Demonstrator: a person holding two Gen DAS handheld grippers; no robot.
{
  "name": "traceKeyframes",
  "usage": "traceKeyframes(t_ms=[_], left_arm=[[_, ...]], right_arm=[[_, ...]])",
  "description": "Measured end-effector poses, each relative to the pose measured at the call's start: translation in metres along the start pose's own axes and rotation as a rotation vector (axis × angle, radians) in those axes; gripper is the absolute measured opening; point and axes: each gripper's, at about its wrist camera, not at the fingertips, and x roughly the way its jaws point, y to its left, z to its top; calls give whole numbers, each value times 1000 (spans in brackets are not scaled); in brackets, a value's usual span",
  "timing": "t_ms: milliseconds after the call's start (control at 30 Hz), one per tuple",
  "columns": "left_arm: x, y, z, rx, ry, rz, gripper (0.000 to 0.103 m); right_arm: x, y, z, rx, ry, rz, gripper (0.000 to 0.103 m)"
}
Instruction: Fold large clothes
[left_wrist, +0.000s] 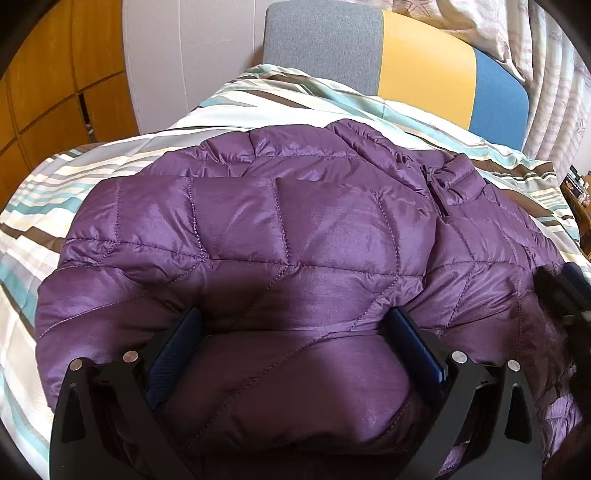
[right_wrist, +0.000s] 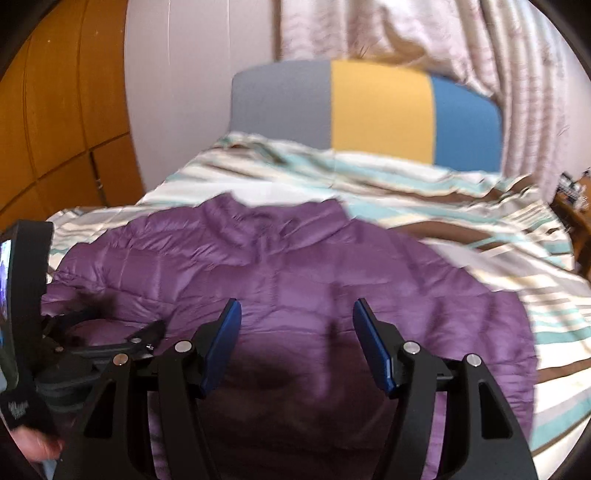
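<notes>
Purple quilted puffer jacket (left_wrist: 295, 229) spread across striped bed cover (left_wrist: 44, 206), shiny, collar (left_wrist: 454, 181) toward 1 o'clock. Left tongs (left_wrist: 295, 343) spread wide, pressing into puffy fabric. Right tongs (right_wrist: 297, 332) spread above jacket, pinching nothing.

Bed (left_wrist: 110, 173) with striped cover; headboard (left_wrist: 424, 70) in grey, yellow and blue panels. Pale wall (left_wrist: 192, 55) behind, wooden cupboards (left_wrist: 48, 74) left, patterned curtain (right_wrist: 480, 48) right.
</notes>
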Motion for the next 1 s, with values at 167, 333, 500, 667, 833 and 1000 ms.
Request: traceKeyframes(t_ms=[167,333,500,667,833,1000], left_arm=[[0,0,0,2,-1,3,100],[0,-1,0,4,-2,6,100],[0,0,0,4,-3,6,100],[0,0,0,4,-3,6,100],[0,0,0,3,-4,6,100],[0,0,-1,2,-4,6,100]], right_arm=[[35,-4,-12,28,109,-25,64],[37,1,-15,12,107,-43,65],[38,3,-17,7,99,-56,67],[38,2,-18,4,97,-60,67],[38,2,-18,2,96,-64,68],[38,2,-18,2,97,-64,68]])
